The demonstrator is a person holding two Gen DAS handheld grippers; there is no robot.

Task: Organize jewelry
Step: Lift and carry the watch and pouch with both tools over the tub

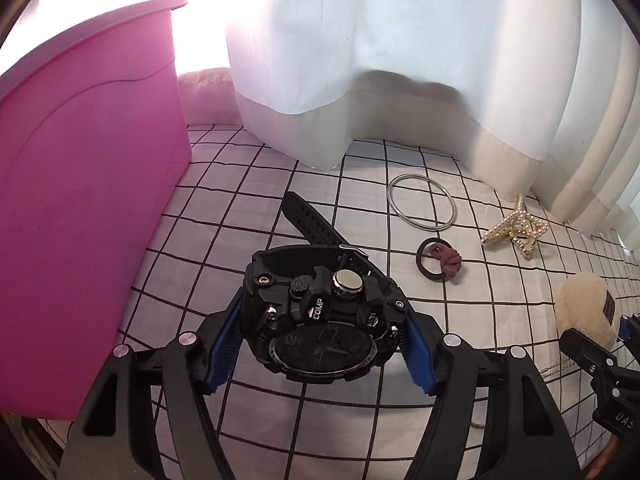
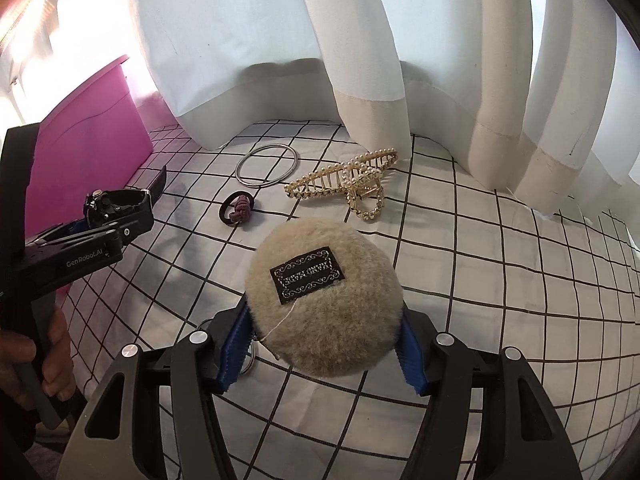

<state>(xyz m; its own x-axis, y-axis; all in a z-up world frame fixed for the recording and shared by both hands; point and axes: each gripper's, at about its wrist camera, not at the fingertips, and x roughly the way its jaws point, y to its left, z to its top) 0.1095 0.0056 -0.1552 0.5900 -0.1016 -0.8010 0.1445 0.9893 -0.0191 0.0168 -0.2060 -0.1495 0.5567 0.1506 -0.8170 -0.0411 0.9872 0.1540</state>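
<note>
The left gripper [image 1: 320, 344] pinches one chunky black wristwatch [image 1: 316, 320] above the black-gridded white bedsheet [image 1: 460, 320], beside one pink plastic bin [image 1: 88, 200] on the left. The right gripper [image 2: 320, 348] pinches one round beige fluffy pom-pom [image 2: 324, 300]. Farther off on the sheet lie one silver bangle [image 2: 267, 166], one black hair tie with a maroon knot [image 2: 236, 210] and one gold pearl-studded claw clip [image 2: 352, 188].

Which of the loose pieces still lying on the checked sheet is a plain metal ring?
The silver bangle, nearest the curtain. The hair tie beside it is dark elastic with a maroon knot, and the claw clip is gold with pearls.
</note>
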